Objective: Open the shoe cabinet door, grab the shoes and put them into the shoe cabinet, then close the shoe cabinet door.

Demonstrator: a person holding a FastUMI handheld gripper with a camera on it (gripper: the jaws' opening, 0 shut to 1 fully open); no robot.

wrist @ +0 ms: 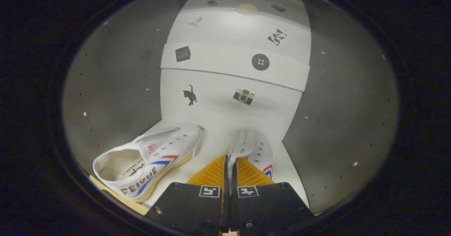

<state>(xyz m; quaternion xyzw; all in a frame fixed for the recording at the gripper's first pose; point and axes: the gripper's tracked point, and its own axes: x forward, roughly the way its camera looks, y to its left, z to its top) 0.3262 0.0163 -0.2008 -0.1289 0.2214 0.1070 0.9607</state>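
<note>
We see our tongs (229, 162) pressed nearly together, pinching the heel edge of a white shoe (253, 149) whose toe points ahead of them. A second white shoe (151, 158) with red and blue stripes lies to the left of the fingers, apart from the first. Both rest on the white cabinet floor (211, 123), with the sticker-dotted back wall (236, 77) beyond.

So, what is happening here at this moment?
A person is putting shoes into a shoe cabinet with a hand-held gripper. Its fingers are shut on the edge of the second shoe, just ahead of them, inside the cabinet. The first shoe already lies beside it, tilted. Small stickers mark the white back panel.
</note>
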